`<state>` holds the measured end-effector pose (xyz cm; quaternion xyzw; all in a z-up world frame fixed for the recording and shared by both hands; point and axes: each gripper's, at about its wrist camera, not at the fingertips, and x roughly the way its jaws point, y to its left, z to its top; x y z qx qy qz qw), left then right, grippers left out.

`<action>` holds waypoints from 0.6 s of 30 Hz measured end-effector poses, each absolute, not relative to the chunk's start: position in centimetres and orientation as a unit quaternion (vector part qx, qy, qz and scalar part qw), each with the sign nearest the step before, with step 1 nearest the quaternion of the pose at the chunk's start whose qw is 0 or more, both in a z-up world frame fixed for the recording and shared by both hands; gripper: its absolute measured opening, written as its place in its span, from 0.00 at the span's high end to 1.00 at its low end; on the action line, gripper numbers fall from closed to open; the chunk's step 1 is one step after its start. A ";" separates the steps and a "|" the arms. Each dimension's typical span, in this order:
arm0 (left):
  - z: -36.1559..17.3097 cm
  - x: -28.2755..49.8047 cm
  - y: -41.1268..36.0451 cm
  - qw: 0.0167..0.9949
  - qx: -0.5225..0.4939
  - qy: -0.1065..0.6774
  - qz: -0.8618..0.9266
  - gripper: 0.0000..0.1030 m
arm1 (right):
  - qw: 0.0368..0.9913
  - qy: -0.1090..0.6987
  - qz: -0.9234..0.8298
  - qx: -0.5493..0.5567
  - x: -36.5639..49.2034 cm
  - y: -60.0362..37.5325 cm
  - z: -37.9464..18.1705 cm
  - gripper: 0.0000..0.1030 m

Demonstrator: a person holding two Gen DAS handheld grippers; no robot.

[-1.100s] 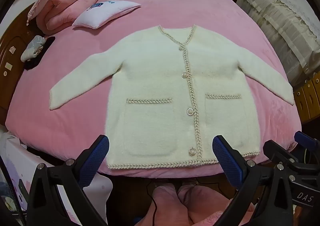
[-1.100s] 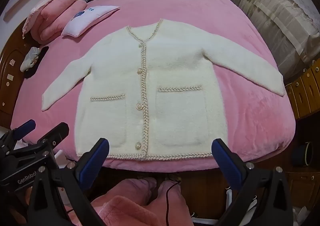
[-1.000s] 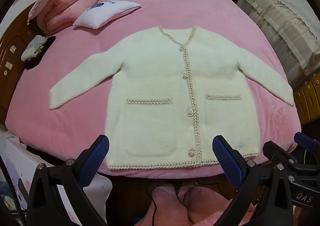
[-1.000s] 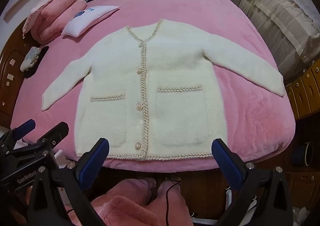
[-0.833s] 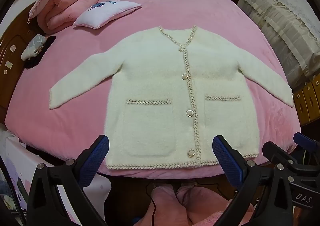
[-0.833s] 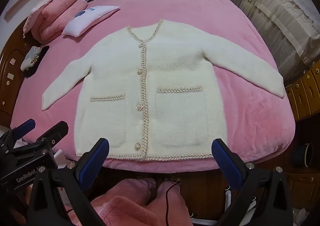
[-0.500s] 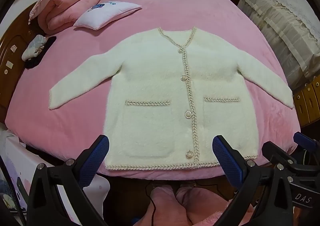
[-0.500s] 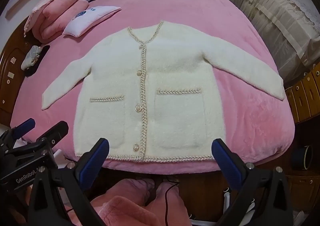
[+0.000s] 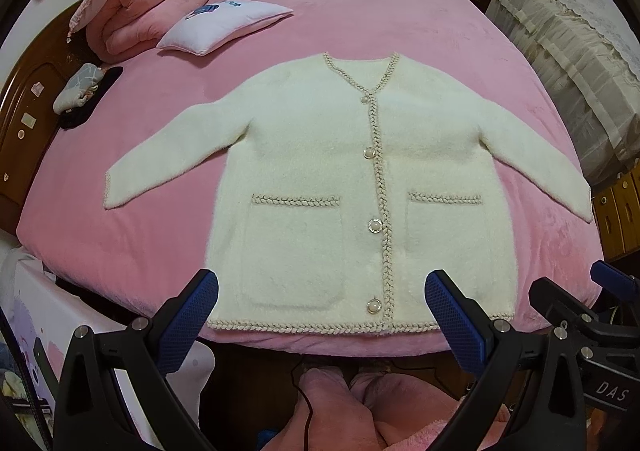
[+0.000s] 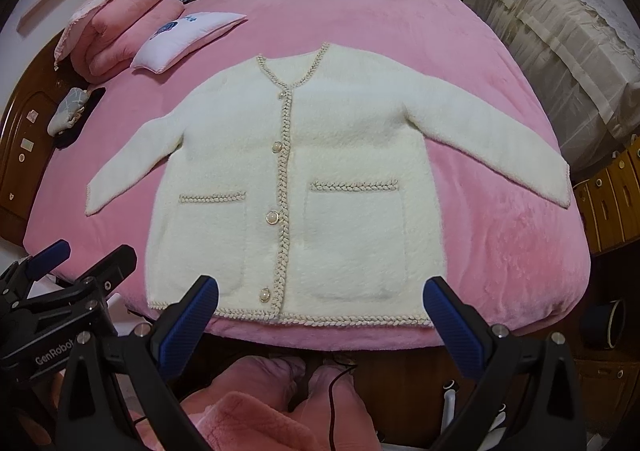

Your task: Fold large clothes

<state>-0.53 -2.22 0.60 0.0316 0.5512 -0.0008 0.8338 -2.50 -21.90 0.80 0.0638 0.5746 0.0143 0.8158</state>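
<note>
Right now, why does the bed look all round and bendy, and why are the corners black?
Fisheye lens: in both wrist views the bed bulges round and the corners go black. The cardigan is sharp in the left view, a little softer in the right.

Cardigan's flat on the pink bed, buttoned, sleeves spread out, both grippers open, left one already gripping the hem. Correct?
Not quite. The left gripper grips nothing: the left wrist view shows its blue fingers apart, with the hem showing in the gap between them. The rest holds: cardigan flat and buttoned on the pink bed, sleeves spread, right gripper open.
</note>
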 end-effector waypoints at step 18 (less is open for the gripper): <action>0.6 -1.8 0.3 0.839 -0.031 0.541 0.050 0.01 | 0.839 0.537 0.059 0.057 -0.7 -22.7 1.7 0.01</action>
